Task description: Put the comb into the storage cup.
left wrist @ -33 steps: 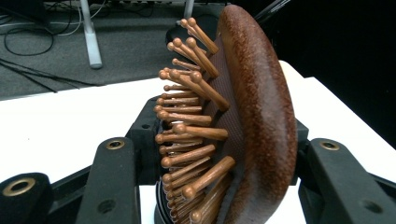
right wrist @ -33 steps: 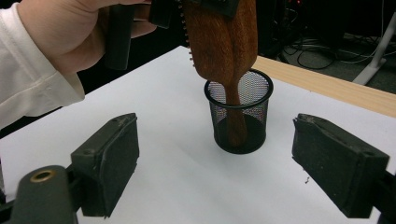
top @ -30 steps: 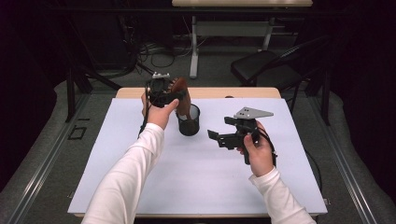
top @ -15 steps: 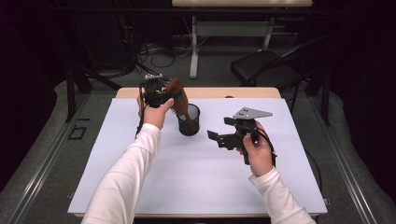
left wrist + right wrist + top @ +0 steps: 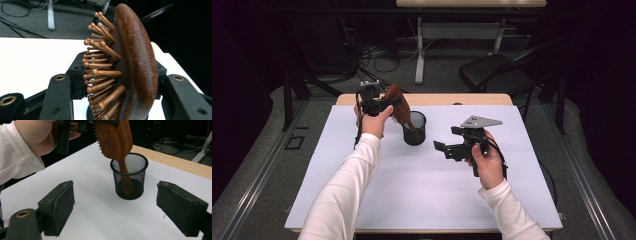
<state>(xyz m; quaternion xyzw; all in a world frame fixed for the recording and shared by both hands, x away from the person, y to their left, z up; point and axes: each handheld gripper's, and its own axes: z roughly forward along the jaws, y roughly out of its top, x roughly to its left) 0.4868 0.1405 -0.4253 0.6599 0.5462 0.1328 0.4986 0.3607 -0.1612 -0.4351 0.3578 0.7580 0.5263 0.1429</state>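
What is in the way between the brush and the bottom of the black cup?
Nothing visible. The brown wooden hairbrush held in the left gripper already has its handle down inside the black wire-mesh cup, which looks empty otherwise. The right gripper waits open, apart from the cup.

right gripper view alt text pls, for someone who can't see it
A brown wooden hairbrush, gripped at its head by the left gripper, stands handle-down inside a black mesh cup on a white table. In the foreground, the right gripper has its two black fingers spread wide apart with nothing between them, either side of the cup.
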